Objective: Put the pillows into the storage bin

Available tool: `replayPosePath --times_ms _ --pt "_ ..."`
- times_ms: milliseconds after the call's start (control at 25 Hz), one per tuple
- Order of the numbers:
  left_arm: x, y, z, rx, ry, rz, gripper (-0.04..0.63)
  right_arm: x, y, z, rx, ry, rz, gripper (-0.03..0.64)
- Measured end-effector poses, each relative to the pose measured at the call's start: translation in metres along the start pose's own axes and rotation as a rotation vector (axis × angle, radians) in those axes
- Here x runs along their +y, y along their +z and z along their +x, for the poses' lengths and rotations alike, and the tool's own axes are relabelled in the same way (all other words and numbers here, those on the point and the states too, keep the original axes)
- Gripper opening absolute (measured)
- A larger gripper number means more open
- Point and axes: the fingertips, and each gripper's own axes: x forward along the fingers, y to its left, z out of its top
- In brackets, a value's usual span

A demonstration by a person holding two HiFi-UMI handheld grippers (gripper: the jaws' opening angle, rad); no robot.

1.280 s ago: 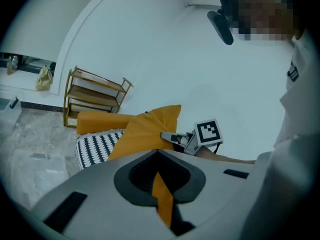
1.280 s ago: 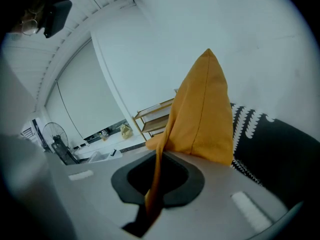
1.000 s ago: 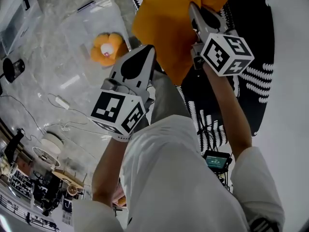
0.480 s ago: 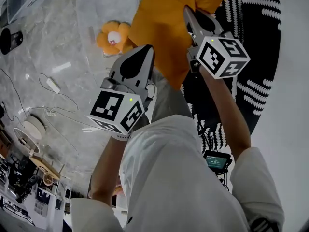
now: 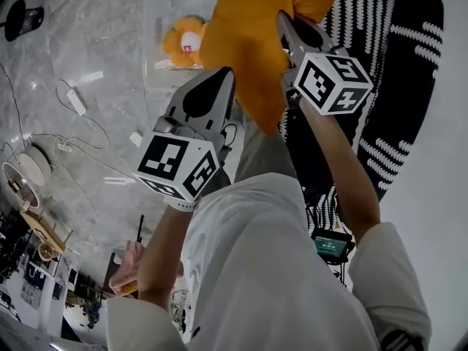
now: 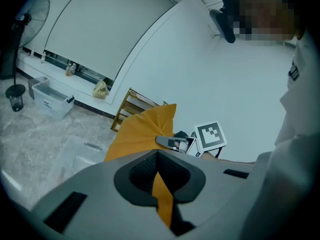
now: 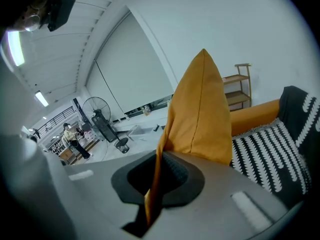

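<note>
At the upper left of the head view the clear storage bin (image 5: 162, 2) stands on the marble floor (image 5: 88, 57), and one pillow already lies in it, an orange flower-shaped pillow (image 5: 186, 39) with a white centre. The small red mark on that centre is too small to read. Left of the bin, a white adapter (image 5: 76, 101) and thin cables (image 5: 44, 134) lie on the floor. The left gripper (image 5: 225, 75) points toward the bin's near side, its fingers (image 6: 135, 174) closed on a fold of the plain orange pillow (image 5: 248, 42). The right gripper (image 5: 284, 22), just beside it, has its fingers (image 7: 175, 176) clamped on another edge of the same pillow. The pillow is held up off the floor between the two, just right of the bin and overlapping its right side in the head view. Each gripper's cube carries black-and-white square markers — no words. Right of the pillow lies a black throw with a white zigzag pattern (image 5: 380, 86), and the right gripper view shows it spread over an orange sofa (image 7: 255, 111) with a wooden shelf (image 7: 241, 86) behind it. Below the right arm a small device (image 5: 333, 246) shows a teal screen whose writing cannot be read. In the left gripper view a smaller clear box (image 6: 50, 100) sits by the wall, contents unclear.
</note>
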Motion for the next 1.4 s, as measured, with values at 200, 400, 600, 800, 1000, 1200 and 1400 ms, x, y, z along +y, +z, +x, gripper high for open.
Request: replayPosePath --times_ms 200,400,600,800,1000,1200,1400 --pt "0.029 -0.004 -0.025 -0.025 0.041 -0.029 0.008 0.03 -0.022 0.028 0.047 0.035 0.0 0.017" --pt "0.059 0.0 -0.053 -0.049 0.074 -0.074 0.008 0.064 -0.042 0.055 0.103 0.052 -0.003 0.017" --pt "0.083 0.001 -0.074 -0.061 0.097 -0.113 0.008 0.09 -0.064 0.083 0.163 0.064 -0.011 0.017" --pt "0.114 0.0 -0.096 -0.079 0.125 -0.151 0.008 0.113 -0.09 0.112 0.207 0.067 -0.02 0.017" --pt "0.151 -0.019 -0.128 -0.095 0.151 -0.18 0.008 0.141 -0.131 0.139 0.238 0.071 -0.028 0.017" --pt "0.181 -0.022 -0.149 -0.106 0.175 -0.214 0.008 0.155 -0.159 0.175 0.289 0.061 -0.038 0.017" --pt "0.212 -0.027 -0.169 -0.115 0.202 -0.246 0.008 0.162 -0.196 0.211 0.358 0.05 -0.074 0.017"
